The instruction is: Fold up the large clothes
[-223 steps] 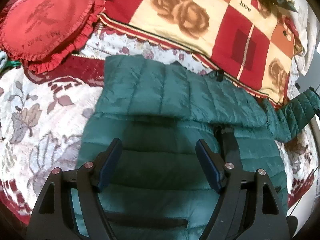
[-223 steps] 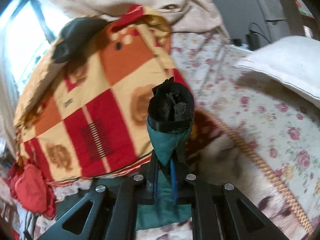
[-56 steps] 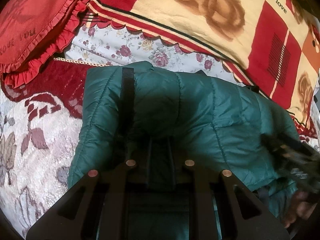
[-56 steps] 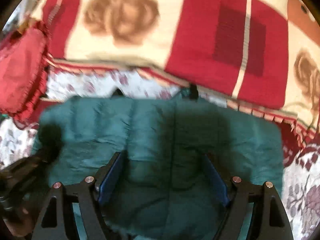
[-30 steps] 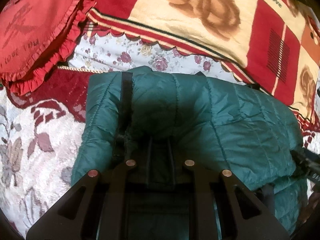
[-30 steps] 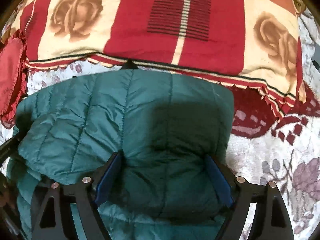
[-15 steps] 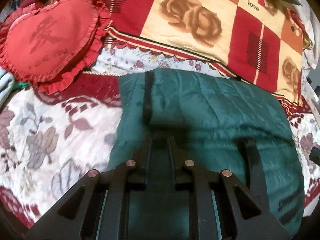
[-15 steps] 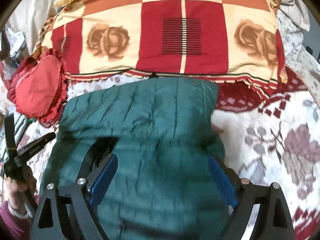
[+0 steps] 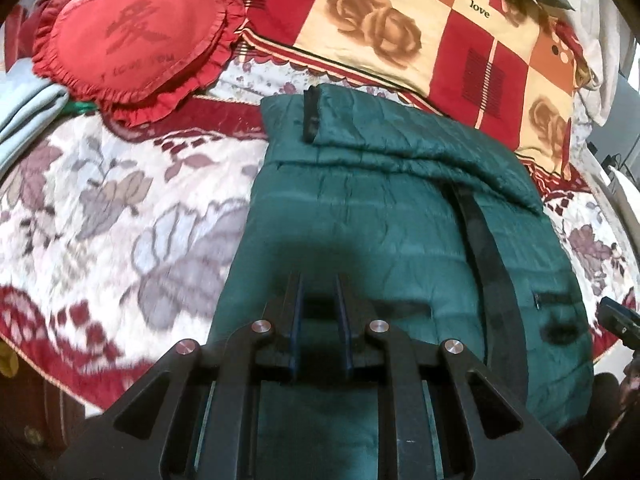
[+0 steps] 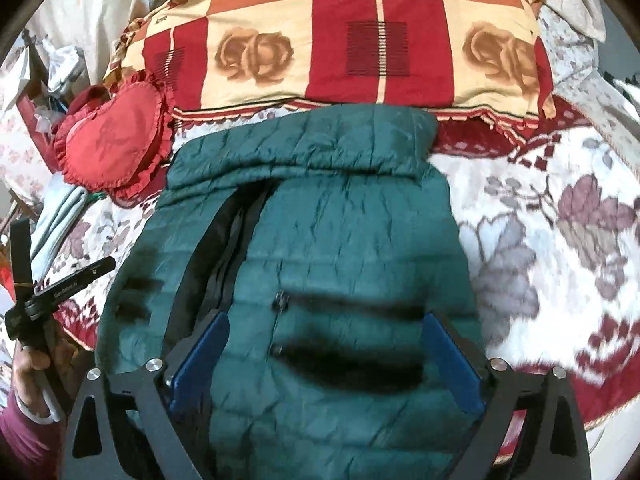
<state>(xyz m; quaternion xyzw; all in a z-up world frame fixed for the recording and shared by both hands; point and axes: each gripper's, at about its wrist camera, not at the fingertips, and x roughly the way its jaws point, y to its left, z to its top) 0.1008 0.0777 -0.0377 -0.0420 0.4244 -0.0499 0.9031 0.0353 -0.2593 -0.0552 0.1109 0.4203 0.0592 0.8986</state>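
Left tongs are drawn together, blades nearly touching, and nothing looks pinched between them; the green puffer jacket lies just beyond and beneath their tips. Right tongs are spreading wide, pads clear of the fabric, hanging over the jacket's lower front with its pocket zip between the blades but not gripped. Neither tool has hold of the garment right now.

Outward from there: the jacket sits flat on the floral bedspread, front up, black zip line running down its middle. Across its far end a sleeve is laid over the chest, cuff pointing toward the red heart cushion, which sits beyond the jacket's far left corner. Behind the jacket, the checked rose blanket.

My read: sleeves tucked in, body squared to a narrow rectangle, so the early folds look done. What's left seems to be bringing the hem up over the body, once or twice, and tidying.
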